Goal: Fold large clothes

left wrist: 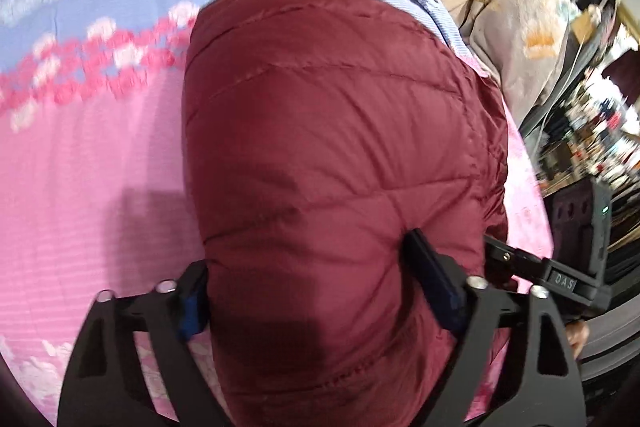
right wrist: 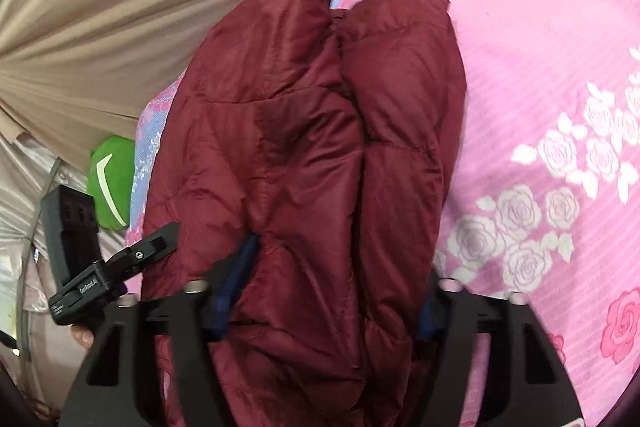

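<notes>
From the left wrist, we see the left gripper (left wrist: 316, 291) with its fingers straddling a puffy fold of the maroon quilted jacket (left wrist: 336, 131). The padded bulk fills the gap and both blue-lined pads press into the cloth, so we read it as clamped on the jacket. The garment runs ahead of the fingertips, lying on the pink floral bedspread (left wrist: 88, 163), which shows to the left of the tongs. To their right the right gripper's (left wrist: 516, 259) black finger reaches in at the jacket's edge. We judge the hold is taken at the near end so that the bundle can be turned over or squared.

From the right wrist, the right gripper (right wrist: 332, 295) likewise straddles the jacket (right wrist: 304, 131), already doubled into two lobes with a crease running away from the tongs. The left pad dents the cloth; the right pad is mostly hidden behind the fabric, so we take it as gripping. Left of these tongs the other gripper's tip (right wrist: 156, 243) sits against the jacket's side, with a beige curtain (right wrist: 120, 7) beyond.
</notes>
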`<state>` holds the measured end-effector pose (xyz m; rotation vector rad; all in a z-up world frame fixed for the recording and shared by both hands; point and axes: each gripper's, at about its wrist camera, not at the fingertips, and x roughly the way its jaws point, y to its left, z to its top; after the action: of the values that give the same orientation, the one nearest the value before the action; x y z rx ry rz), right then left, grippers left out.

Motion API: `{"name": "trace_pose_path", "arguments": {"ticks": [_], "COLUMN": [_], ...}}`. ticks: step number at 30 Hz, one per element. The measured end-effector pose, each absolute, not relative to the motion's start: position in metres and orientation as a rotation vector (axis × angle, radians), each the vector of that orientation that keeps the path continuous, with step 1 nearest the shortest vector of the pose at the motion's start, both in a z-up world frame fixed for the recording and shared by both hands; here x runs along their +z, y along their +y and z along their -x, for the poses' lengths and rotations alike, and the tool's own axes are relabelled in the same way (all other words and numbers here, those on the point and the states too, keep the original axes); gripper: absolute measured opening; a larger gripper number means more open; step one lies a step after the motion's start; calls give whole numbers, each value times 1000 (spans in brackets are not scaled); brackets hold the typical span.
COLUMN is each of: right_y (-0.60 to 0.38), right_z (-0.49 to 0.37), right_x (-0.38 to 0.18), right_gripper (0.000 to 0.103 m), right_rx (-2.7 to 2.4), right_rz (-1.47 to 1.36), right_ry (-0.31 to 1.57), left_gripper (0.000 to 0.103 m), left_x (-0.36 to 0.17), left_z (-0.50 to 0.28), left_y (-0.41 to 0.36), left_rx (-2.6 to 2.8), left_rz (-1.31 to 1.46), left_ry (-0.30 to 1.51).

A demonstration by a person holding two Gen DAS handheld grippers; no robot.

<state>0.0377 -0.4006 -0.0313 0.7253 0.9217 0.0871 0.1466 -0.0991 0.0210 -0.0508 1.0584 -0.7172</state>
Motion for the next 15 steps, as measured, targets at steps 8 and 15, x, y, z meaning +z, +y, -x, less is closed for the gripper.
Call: {"name": "trace_pose_path", "arguments": {"ticks": [8, 15], "right_y": [-372, -352], "right_z": [-31, -14], "right_x": [20, 76], "right_gripper": [14, 14], "right_rx": [52, 22], "right_rz": [-569, -462], "right_ry": [796, 645], "left_gripper": [37, 34], "left_x": [66, 109], "left_z": [-123, -107], "left_y": [-122, -117], "left_rx": [-712, -745], "left_rz": [-123, -138], "left_ry": [878, 743]}}
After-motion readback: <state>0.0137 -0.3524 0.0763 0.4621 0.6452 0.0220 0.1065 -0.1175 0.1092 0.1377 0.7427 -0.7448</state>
